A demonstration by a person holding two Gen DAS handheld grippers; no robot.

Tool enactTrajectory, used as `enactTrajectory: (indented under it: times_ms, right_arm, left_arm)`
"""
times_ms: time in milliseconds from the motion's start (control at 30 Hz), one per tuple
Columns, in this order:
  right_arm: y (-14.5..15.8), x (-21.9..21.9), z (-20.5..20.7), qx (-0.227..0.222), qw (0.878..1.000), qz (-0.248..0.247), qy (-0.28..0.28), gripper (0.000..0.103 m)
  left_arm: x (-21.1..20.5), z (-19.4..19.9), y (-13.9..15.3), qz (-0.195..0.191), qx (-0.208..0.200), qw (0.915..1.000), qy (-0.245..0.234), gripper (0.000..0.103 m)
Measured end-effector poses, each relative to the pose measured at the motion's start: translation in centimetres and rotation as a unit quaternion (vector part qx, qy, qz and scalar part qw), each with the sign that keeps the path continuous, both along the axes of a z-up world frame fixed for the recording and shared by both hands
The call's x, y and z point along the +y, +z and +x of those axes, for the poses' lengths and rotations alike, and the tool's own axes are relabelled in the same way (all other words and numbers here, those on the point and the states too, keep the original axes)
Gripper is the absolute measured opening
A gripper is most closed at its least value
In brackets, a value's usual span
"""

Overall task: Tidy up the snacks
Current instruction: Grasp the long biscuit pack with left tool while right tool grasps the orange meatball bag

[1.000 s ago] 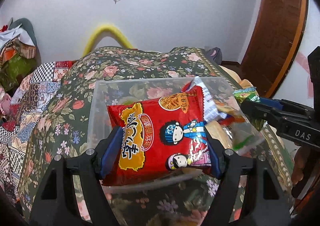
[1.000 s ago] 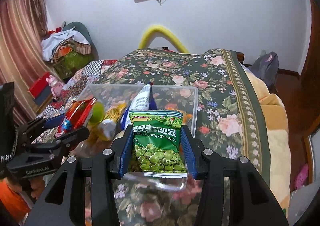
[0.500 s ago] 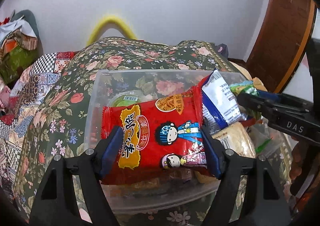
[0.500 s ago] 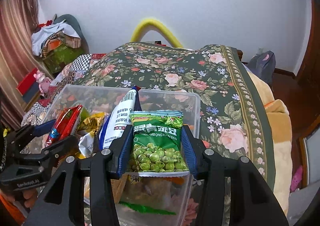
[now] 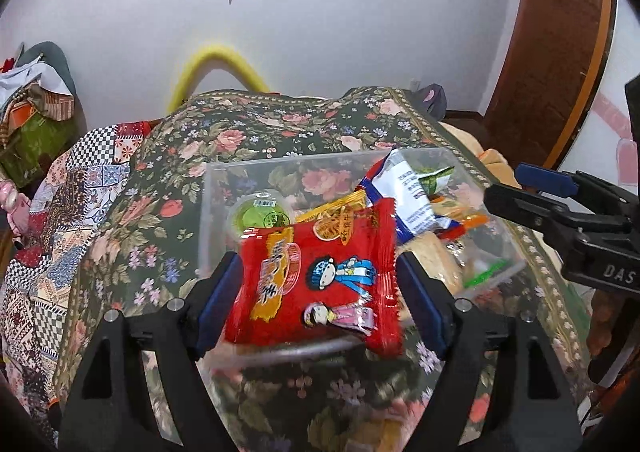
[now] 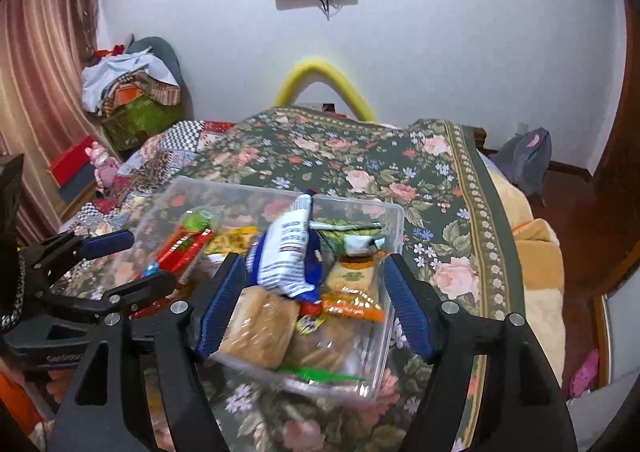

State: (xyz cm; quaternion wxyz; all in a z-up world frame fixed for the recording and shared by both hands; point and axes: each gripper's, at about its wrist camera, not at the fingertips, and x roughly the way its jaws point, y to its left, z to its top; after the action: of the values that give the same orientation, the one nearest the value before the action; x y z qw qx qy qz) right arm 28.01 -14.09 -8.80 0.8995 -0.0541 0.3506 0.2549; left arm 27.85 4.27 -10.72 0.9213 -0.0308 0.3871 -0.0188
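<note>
My left tongs (image 5: pixel 318 288) are opening, with the red pack (image 5: pixel 320 276) between the pads. It looks blurred and tilted, and I can't really tell if the pads touch it. It's over the near edge of the bin (image 5: pixel 224 172), long axis running side to side, print facing my camera: yellow Chinese characters I can't read through the blur, plus two cartoon kids, one in blue, one in pink.

My right tongs (image 6: pixel 316 302) are opening too, with nothing between the pads, just hanging over the near end of the bin (image 6: pixel 396 212). The green pea pack (image 6: pixel 346 230) lies crumpled inside the bin at its far right corner; its print isn't readable here.

Stuff only the left view gives: the round green jelly cup (image 5: pixel 258 214) seen from the top at the bin's far left, and "DAS" on the side of my right tongs (image 5: pixel 516 192).

Only the right view shows the bread (image 6: pixel 260 326) and the orange pack (image 6: pixel 352 306) at the bin's near end. It also shows the red pack (image 6: pixel 180 254) edge-on, left of the bin's middle.

The white-and-blue pouch (image 6: pixel 288 252) stands up in the middle of the bin, long axis pointing up and away. Both views catch it, text too small to read.

The bin sits on the floral blanket (image 6: pixel 360 156).
</note>
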Motion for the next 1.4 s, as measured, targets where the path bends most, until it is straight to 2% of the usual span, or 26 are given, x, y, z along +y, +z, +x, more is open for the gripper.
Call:
enactTrajectory:
  times_ms: [200, 333, 567, 800, 900, 1033, 1167, 1300, 1400]
  right_arm:
    - [1.2, -0.5, -3.4, -0.011, 1.000, 0.011, 0.012, 0.075]
    - [1.1, -1.0, -5.8, -0.008, 1.000, 0.017, 0.014, 0.076]
    - [-0.4, -1.3, -9.9, 0.014, 1.000, 0.015, 0.023, 0.078]
    - [-3.3, 0.0, -12.9, 0.056, 0.998, 0.005, 0.043, 0.078]
    - [-5.0, 0.5, -13.6, 0.086, 0.995, 0.012, 0.051, 0.078]
    - [-7.3, 1.4, -14.5, 0.118, 0.991, 0.001, 0.059, 0.078]
    - [-8.7, 2.1, -14.4, 0.133, 0.989, -0.012, 0.067, 0.078]
    - [-9.5, 1.9, -13.8, 0.152, 0.986, -0.002, 0.066, 0.067]
    - [-10.0, 1.7, -13.4, 0.170, 0.983, 0.014, 0.072, 0.064]
  left_arm:
    - [0.6, -3.7, 2.2, -0.011, -0.017, 0.9998, -0.002, 0.079]
    - [0.8, -6.6, 2.8, -0.004, -0.019, 0.9998, -0.004, 0.080]
    - [0.9, -11.7, 1.6, -0.006, 0.002, 0.9999, -0.009, 0.080]
    - [0.4, -15.3, -1.0, -0.005, 0.023, 0.9996, -0.018, 0.080]
    - [0.3, -16.2, -2.1, -0.004, 0.029, 0.9994, -0.019, 0.080]
    - [0.2, -16.7, -3.4, -0.027, 0.045, 0.9982, -0.029, 0.080]
    - [-0.4, -16.5, -4.5, -0.020, 0.056, 0.9976, -0.037, 0.080]
    - [-0.7, -15.8, -5.8, -0.021, 0.068, 0.9967, -0.041, 0.078]
    - [-1.0, -15.0, -6.8, -0.021, 0.078, 0.9957, -0.044, 0.073]
